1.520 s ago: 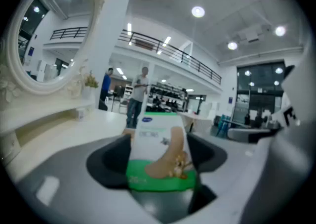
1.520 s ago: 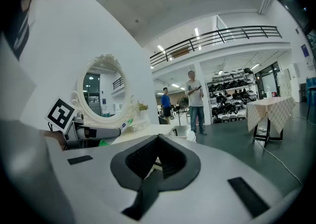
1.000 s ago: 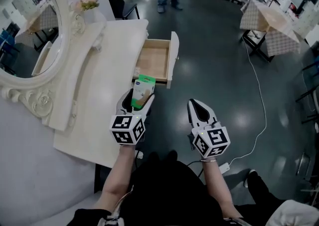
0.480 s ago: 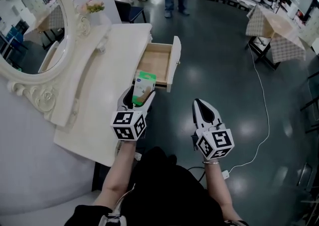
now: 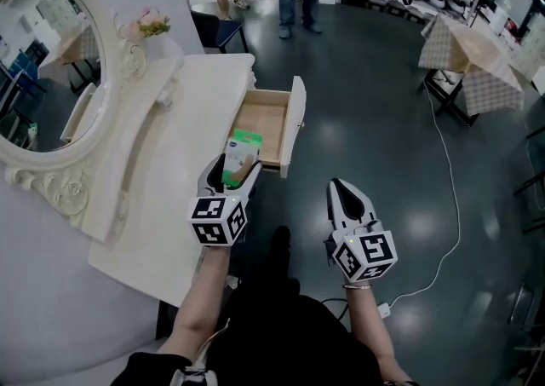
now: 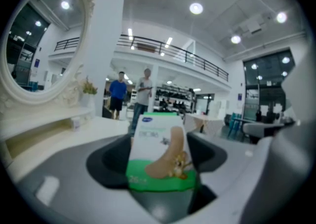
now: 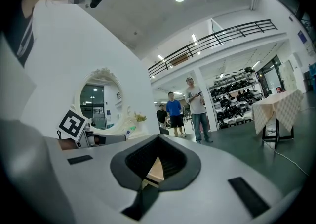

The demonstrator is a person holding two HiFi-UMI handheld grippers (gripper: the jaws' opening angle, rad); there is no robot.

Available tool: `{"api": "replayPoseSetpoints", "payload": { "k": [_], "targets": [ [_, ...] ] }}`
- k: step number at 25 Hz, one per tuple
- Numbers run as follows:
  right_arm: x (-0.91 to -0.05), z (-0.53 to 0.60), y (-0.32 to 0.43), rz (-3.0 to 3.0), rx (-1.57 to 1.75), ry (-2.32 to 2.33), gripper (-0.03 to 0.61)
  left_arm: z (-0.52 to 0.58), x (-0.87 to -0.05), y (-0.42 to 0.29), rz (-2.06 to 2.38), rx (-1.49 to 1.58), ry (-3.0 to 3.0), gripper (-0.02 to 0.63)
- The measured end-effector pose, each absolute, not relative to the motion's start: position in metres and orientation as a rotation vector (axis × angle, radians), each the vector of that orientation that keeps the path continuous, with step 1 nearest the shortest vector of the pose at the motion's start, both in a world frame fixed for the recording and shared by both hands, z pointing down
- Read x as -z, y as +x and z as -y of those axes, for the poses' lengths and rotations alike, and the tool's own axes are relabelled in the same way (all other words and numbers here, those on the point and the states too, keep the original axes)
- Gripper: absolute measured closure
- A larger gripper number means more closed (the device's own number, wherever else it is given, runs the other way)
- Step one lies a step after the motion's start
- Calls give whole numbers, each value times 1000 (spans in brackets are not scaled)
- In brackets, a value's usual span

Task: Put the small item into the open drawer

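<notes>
Your left gripper [image 5: 230, 175] has its fingers clamped on the small box [image 5: 243, 151], held upright over the table [image 5: 162, 197] edge just near of the open drawer [image 5: 292, 124]. It looks lined up to carry farther and drop in. Your right gripper [image 5: 345, 198] hangs off to the right over the floor, fingers closed on nothing, probably just keeping clear. The box is a flat carton, white up top with small print, with a green band at the bottom and a green top edge, a tan plaster strip pictured on its face; likely light and crushable.
</notes>
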State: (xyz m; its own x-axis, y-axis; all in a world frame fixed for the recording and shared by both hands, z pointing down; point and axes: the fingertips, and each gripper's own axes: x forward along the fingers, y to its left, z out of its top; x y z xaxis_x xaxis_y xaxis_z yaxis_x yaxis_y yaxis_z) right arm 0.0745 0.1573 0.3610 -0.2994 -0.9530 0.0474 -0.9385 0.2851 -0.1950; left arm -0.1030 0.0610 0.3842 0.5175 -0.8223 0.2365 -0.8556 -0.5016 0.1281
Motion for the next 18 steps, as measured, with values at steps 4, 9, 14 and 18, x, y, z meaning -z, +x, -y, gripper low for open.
{"api": "replayPoseSetpoints", "payload": {
  "k": [4,9,14,18],
  "targets": [
    [-361,-124,81,-2460,278,-1817,581,-24,-388,-96,1429,-210,2524,250],
    [-361,-74,92,-2461,286,-1839,581,26,-391,-88,1422,-201,2509,250],
    [-358,-27,97,-2452,289,-1854,581,73,-393,-82,1408,-197,2505,250],
    [-353,5,98,-2446,276,-1862,581,105,-393,-78,1390,-190,2505,250]
  ]
}}
